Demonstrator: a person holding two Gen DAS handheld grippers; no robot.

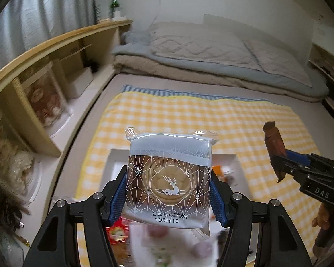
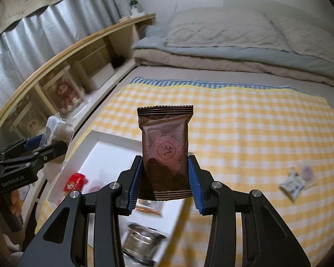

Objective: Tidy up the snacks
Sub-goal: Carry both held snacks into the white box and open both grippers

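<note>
Left hand-held gripper [image 1: 168,197] clamps a silver pastry packet [image 1: 169,178] at centre frame — right hand-held gripper [image 2: 165,178] grips a brown snack packet [image 2: 165,151] above the checked blanket [image 2: 256,133].

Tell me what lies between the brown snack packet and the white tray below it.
Nothing visible: the brown foil snack packet hangs in the right gripper over the shallow white tray, with only open air between.

Left wrist: being aimed down along its tool [image 1: 168,197], close above the yellow checked cloth [image 1: 233,120].
Right wrist: being aimed likewise.
Shared: cloth, white tray [image 2: 104,146], bed.
</note>
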